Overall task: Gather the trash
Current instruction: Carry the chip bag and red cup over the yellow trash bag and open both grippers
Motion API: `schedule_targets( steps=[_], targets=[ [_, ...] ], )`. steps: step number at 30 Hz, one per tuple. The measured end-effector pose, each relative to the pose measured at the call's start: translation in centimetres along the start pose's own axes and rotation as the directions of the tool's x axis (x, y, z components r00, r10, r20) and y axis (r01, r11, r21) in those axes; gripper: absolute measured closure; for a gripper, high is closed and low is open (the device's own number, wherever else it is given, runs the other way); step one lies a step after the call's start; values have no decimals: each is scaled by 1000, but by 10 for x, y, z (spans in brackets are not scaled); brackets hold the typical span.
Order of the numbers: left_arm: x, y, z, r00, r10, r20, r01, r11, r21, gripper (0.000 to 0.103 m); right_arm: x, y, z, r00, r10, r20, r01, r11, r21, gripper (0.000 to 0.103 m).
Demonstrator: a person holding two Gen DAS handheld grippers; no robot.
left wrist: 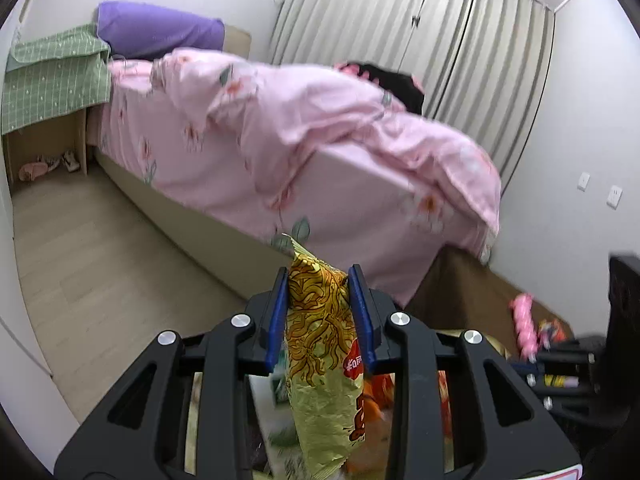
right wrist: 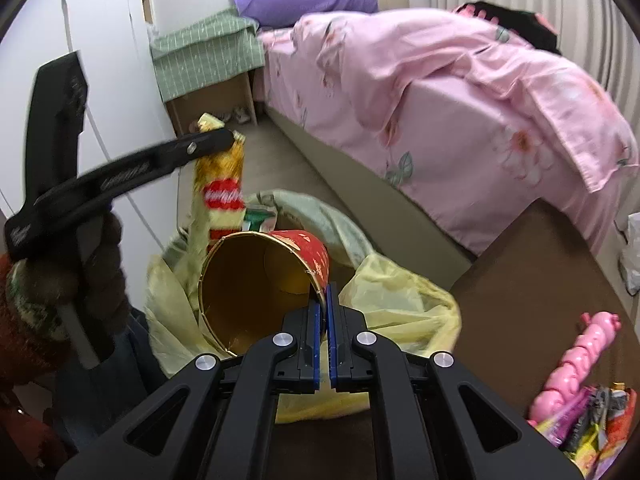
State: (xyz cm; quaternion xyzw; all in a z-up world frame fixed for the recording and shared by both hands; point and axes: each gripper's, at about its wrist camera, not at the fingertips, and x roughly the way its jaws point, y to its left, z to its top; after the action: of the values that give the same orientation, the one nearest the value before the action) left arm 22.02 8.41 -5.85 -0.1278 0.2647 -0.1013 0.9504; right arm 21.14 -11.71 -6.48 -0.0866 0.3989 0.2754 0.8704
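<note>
My left gripper [left wrist: 319,280] is shut on a yellow noodle wrapper [left wrist: 324,356] that hangs down between its blue pads. In the right wrist view the same left gripper [right wrist: 224,138] holds that wrapper [right wrist: 222,190] above a pale yellow trash bag [right wrist: 384,292] lying open on the brown table [right wrist: 540,264]. My right gripper [right wrist: 323,294] is shut on the rim of a red paper cup [right wrist: 260,280] with a gold inside, tilted on its side over the bag's mouth. A green packet [right wrist: 260,220] shows inside the bag.
A bed with pink floral bedding [right wrist: 460,92] runs along the far side, close to the table. A pink toy [right wrist: 580,356] and several bright wrappers [right wrist: 592,420] lie at the table's right. A gloved hand [right wrist: 36,300] grips the left tool. A nightstand under green cloth [left wrist: 52,80] stands by a purple pillow.
</note>
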Motion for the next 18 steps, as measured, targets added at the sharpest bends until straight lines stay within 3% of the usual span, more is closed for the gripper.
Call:
schedule_targets(
  steps=[6,18],
  targets=[
    [3,10,-32,991,7,-136,-6,1000,14,75,23,4,-7,998,14,-63,-14,1000,-13,98],
    [-3,16,-59,972,19,-234,-12,999,31,75,49,28,-15,988,27,-151,-42,994,-101,98]
  ],
)
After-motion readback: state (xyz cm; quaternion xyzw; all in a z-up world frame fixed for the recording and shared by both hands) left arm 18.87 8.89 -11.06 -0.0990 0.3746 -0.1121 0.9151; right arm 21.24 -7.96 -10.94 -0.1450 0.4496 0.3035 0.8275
